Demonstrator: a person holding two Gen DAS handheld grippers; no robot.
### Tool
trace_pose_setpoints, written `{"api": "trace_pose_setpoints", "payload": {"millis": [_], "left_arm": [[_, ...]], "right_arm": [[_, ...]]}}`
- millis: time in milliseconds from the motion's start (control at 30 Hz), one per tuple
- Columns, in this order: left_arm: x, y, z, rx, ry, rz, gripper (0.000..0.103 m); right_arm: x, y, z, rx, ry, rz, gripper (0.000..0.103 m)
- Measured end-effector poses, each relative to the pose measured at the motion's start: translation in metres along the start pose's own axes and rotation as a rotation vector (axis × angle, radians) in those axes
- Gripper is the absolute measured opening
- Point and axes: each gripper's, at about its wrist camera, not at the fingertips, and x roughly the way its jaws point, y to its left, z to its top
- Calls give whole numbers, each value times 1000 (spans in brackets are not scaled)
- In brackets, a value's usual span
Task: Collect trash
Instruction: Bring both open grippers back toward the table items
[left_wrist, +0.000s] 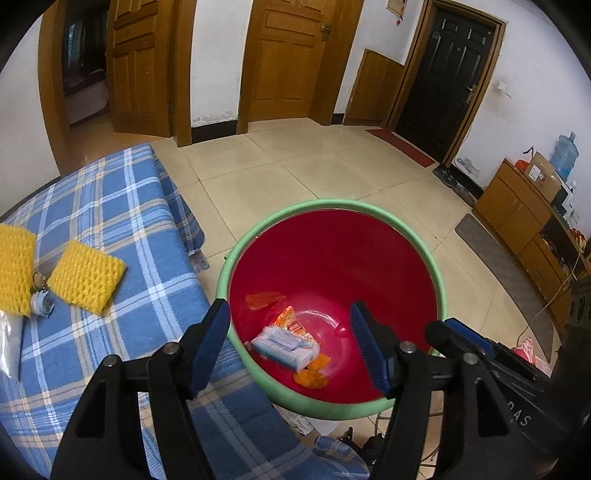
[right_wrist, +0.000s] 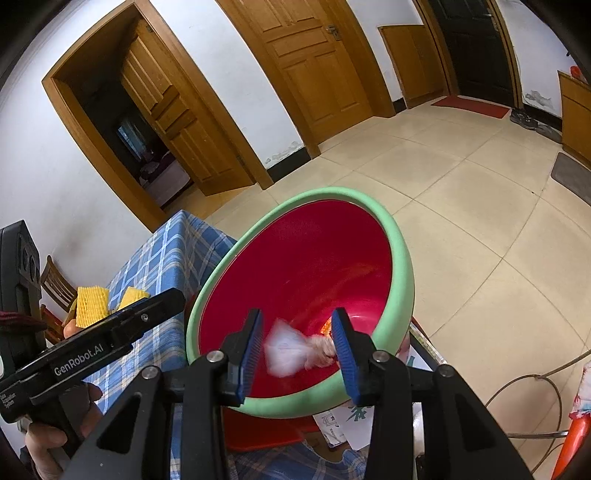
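Your left gripper (left_wrist: 291, 347) and right gripper (right_wrist: 297, 354) both hang jaws wide above the red bin (left_wrist: 369, 210); a blurred white wrapper (right_wrist: 284, 352) is over its inside.

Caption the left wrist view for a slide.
Open left tongs hover over the green-rimmed red bin holding a tissue pack and orange wrappers.

Home: wooden doors (left_wrist: 284, 55), plaid-covered bed (left_wrist: 110, 221).

Glossy plastic bin (left_wrist: 332, 258) (red inside, matt green rim); woven checked cloth (left_wrist: 110, 221); glossy floor tiles (left_wrist: 295, 166).
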Motion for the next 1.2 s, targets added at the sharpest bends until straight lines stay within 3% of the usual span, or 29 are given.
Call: {"api": "trace_pose_setpoints", "payload": {"millis": [600,1200], "left_arm": [[-46,49,-13,-81,-55,71,67],[-92,148,-33,-204,-102,227,67]], "right_arm": [[-10,33,-7,-51,-10,44,51],[9,107,-12,-163,36,131,58]]}}
